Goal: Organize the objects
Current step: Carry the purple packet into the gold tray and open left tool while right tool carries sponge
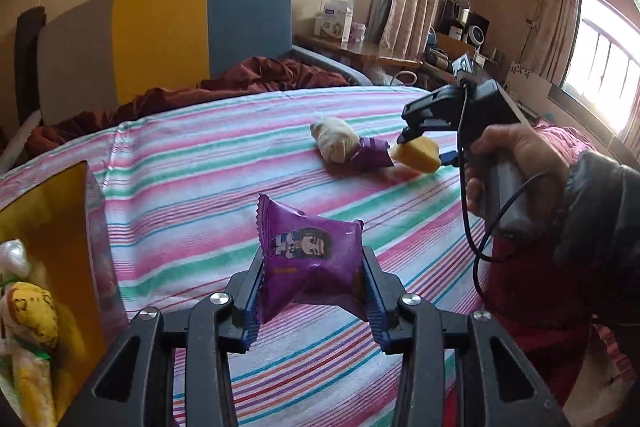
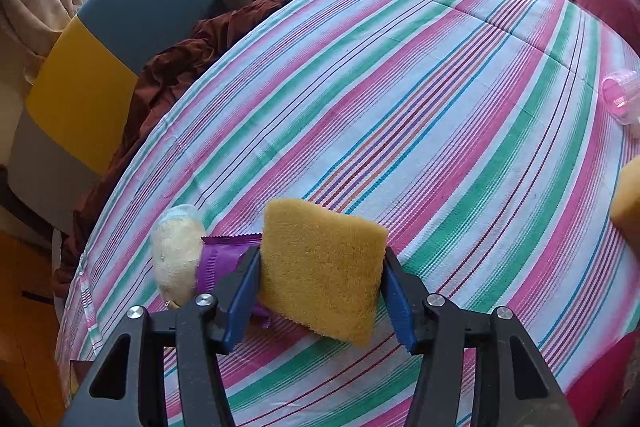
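Observation:
My left gripper (image 1: 314, 267) is shut on a purple snack packet (image 1: 310, 255) with a cartoon figure, held above the striped bed sheet (image 1: 200, 195). My right gripper (image 2: 322, 273) is shut on a yellow sponge (image 2: 320, 267); it shows in the left wrist view (image 1: 422, 147) with the sponge (image 1: 416, 155) just above the sheet. Beside the sponge lie a cream plush toy (image 1: 334, 139) and another purple packet (image 1: 372, 155), also seen in the right wrist view as toy (image 2: 176, 255) and packet (image 2: 222, 259).
A yellow box (image 1: 52, 267) with wrapped items inside stands at the left. A pink plastic cup (image 2: 622, 95) lies at the right of the bed. A dark red blanket (image 1: 200, 87) is bunched by the blue and yellow headboard (image 1: 200, 23). A cluttered desk (image 1: 360, 43) stands behind.

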Tool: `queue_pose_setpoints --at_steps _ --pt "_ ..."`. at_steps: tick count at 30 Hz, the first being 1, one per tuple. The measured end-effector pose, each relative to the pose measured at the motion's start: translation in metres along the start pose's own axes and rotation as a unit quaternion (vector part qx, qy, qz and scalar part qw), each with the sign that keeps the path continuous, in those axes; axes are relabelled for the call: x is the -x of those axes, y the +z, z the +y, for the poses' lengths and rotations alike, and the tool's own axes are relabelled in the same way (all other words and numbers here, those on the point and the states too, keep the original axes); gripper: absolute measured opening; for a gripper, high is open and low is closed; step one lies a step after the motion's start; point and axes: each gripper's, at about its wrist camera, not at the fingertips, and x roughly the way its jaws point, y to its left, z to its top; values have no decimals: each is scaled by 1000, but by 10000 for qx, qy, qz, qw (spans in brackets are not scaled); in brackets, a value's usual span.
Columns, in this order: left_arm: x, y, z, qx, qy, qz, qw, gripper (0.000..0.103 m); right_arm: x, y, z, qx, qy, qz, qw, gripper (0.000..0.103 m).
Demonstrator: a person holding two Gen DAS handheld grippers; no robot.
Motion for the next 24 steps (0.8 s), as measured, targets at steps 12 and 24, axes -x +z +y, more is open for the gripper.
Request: queue_pose_setpoints --at_steps 12,24 --pt "31 4 23 353 52 -238 9991 43 23 -1 2 -54 462 -413 9981 58" --pt "105 -2 135 1778 658 -893 9778 43 39 -9 18 327 918 -597 9934 58"
